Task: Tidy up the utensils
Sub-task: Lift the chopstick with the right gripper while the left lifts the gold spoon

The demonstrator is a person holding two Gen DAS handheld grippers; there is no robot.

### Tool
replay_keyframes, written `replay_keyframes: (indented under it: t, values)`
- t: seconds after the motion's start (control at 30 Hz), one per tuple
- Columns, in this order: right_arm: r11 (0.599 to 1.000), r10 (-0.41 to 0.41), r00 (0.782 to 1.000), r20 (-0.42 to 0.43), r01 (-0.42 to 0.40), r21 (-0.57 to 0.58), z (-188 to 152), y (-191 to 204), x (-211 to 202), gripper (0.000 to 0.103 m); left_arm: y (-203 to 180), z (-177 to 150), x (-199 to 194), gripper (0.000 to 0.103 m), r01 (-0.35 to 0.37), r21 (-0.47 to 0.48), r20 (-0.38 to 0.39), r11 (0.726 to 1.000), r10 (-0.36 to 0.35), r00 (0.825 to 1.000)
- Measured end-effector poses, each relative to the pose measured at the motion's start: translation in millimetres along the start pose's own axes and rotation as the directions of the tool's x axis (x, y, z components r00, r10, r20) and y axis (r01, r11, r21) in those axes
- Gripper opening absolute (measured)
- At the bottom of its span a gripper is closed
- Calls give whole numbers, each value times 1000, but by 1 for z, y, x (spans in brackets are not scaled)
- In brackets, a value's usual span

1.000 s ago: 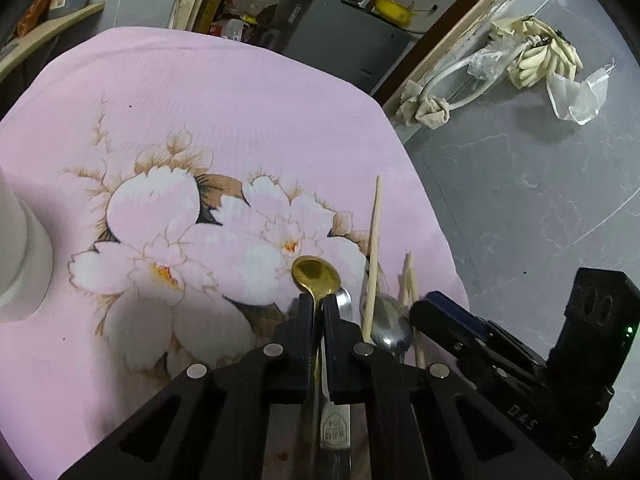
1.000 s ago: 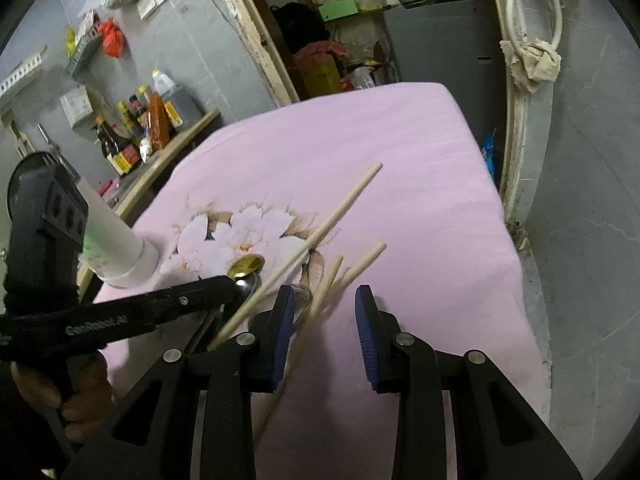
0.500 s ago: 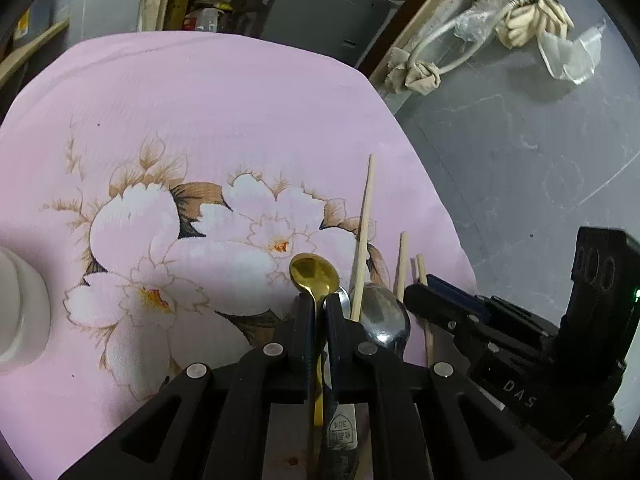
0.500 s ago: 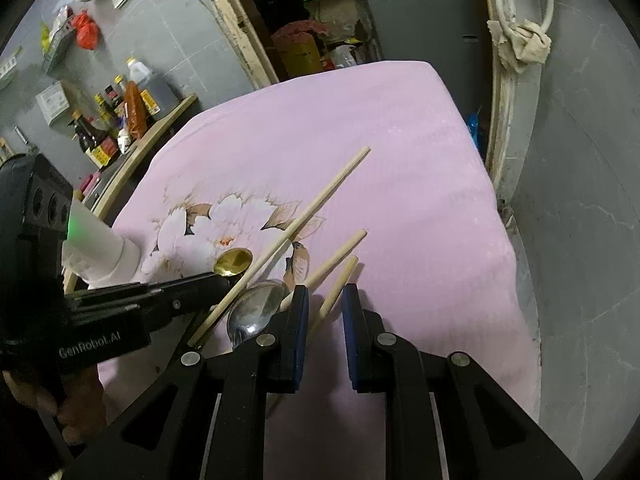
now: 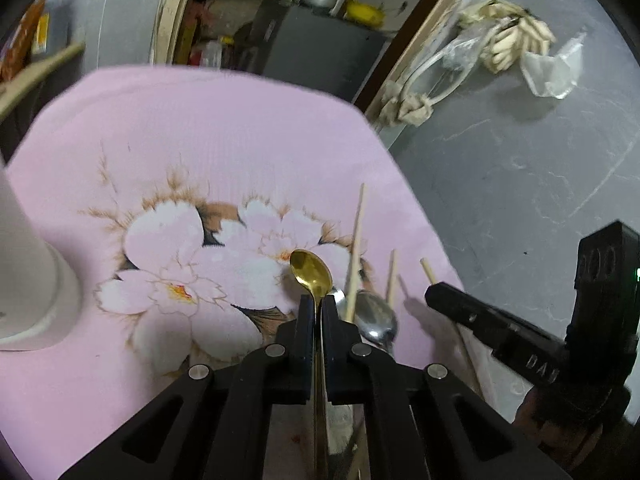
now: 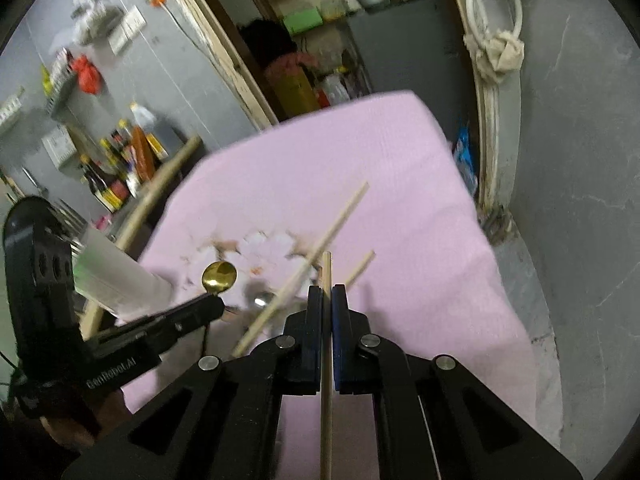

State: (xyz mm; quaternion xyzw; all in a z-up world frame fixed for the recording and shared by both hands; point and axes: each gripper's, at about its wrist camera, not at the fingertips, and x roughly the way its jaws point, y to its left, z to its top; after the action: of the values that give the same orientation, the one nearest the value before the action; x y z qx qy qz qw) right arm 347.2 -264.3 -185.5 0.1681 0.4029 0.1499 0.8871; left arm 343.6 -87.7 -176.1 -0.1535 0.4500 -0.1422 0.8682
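Observation:
My left gripper [image 5: 318, 300] is shut on the handle of a gold spoon [image 5: 311, 272], whose bowl sticks out past the fingertips above the pink flowered cloth [image 5: 208, 140]. Just right of it lie a silver spoon [image 5: 376, 320] and a long chopstick [image 5: 356, 248], with a shorter chopstick [image 5: 391, 276] beside them. My right gripper [image 6: 327, 292] is shut on another chopstick [image 6: 327, 268], which runs straight between the blue pads. That gripper also shows in the left wrist view as the right gripper [image 5: 440, 296]. The gold spoon [image 6: 219, 276] and left gripper [image 6: 212, 306] appear at left.
A tall white holder [image 5: 32, 280] stands on the cloth at the left, also seen as a white holder [image 6: 116, 280]. The cloth's right edge [image 5: 420, 208] drops to a grey floor. Bottles [image 6: 120, 176] crowd a shelf beyond the table.
The right gripper's jaws have come together on a chopstick and lifted it a little. The left gripper has kept its hold on the gold spoon and risen slightly.

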Motion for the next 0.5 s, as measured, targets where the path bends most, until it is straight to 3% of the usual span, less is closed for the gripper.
replay_keyframes:
  t: [0.23, 0.5]
  values:
    - [999, 48, 986, 157, -50, 7, 0, 30, -48, 4, -6, -1, -62, 3, 25, 31, 142, 999, -29, 989]
    - [994, 111, 936, 333, -101, -47, 15, 85, -87, 4, -2, 16, -125, 3, 28, 74, 256, 997, -46, 966]
